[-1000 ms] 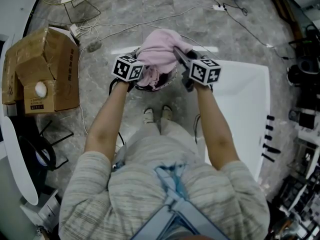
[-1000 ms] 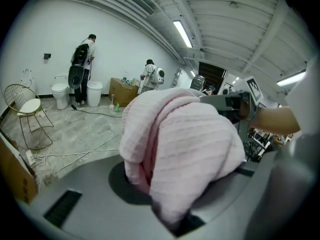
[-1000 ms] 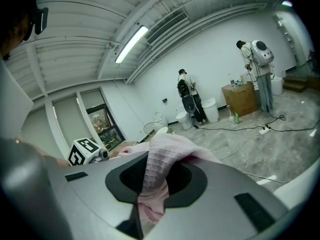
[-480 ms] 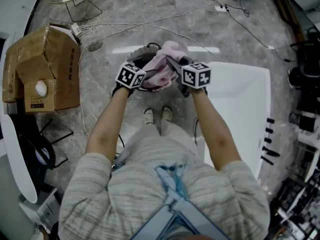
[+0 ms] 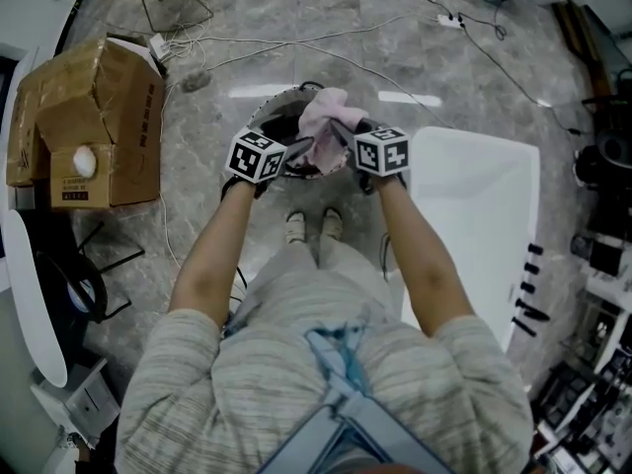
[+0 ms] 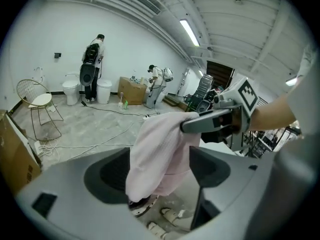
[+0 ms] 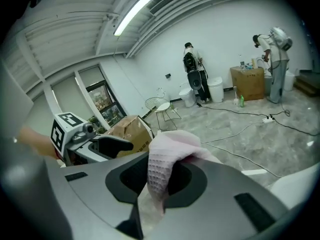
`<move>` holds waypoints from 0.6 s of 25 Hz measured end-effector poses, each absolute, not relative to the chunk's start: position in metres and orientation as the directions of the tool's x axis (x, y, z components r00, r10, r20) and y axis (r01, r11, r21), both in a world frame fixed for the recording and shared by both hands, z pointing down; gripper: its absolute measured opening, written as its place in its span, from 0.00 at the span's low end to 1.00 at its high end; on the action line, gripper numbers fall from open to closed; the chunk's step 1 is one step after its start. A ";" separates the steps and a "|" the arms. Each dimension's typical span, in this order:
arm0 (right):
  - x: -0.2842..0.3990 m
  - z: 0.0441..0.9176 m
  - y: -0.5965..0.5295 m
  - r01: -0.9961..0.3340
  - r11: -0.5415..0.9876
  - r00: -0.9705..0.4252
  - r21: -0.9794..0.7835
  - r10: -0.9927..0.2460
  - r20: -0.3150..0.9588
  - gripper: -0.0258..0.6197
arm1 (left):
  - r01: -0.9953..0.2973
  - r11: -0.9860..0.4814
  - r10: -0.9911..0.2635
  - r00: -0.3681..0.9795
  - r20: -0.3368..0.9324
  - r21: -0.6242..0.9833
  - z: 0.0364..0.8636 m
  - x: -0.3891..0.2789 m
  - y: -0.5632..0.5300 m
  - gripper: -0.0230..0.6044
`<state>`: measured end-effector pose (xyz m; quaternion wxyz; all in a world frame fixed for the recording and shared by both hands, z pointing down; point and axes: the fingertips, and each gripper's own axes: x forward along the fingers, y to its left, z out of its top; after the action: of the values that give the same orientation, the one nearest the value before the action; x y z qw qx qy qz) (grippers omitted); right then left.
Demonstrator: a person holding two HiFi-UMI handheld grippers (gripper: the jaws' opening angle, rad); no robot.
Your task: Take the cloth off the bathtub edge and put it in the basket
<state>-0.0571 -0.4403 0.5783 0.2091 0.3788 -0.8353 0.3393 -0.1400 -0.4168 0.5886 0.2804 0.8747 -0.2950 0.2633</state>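
Pink waffle-weave cloth (image 5: 324,117): bunched and hung over the right half of the round dark basket (image 5: 279,124), clear of the bathtub edge. Whether its lower end touches the basket's inside cannot be told from the head view.

Left to right:
- Brown cardboard box (image 5: 89,117) is seen on the grey marble floor (image 5: 247,28), well left of the basket.
- Left gripper (image 5: 301,149) is held over the basket's near rim, pointed right and down. Its jaws have just been opening and are stood well apart. In the left gripper view the cloth (image 6: 157,154) is hung between them, but no grip by the pads is seen.
- Basket is set on the floor, just beside the bathtub's left edge, ahead of the person's pale shoes (image 5: 311,227).
- Right gripper (image 5: 341,131) is pointed left and down from the bathtub side. Its jaws are closed nearly together on a fold of the cloth (image 7: 162,169). In the right gripper view the weave is seen pinched between the pads, with the rest draped over the top and down. In the left gripper view the same fingers (image 6: 200,123) are seen clamped on the cloth's upper edge.
- White rectangular bathtub (image 5: 484,205) is sited right of the basket, its near-left corner by the right gripper's marker cube (image 5: 382,151).
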 end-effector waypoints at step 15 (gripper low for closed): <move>-0.042 0.667 -0.397 -0.832 0.394 -0.542 -0.390 -0.428 0.723 0.14 | -0.691 -0.628 -0.381 0.674 0.634 0.358 0.609 -0.155 -0.389 0.61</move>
<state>-0.0423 -0.3972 0.6666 0.2657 0.3983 -0.7913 0.3803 -0.1546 -0.3895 0.6093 0.3000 0.8642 -0.3101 0.2589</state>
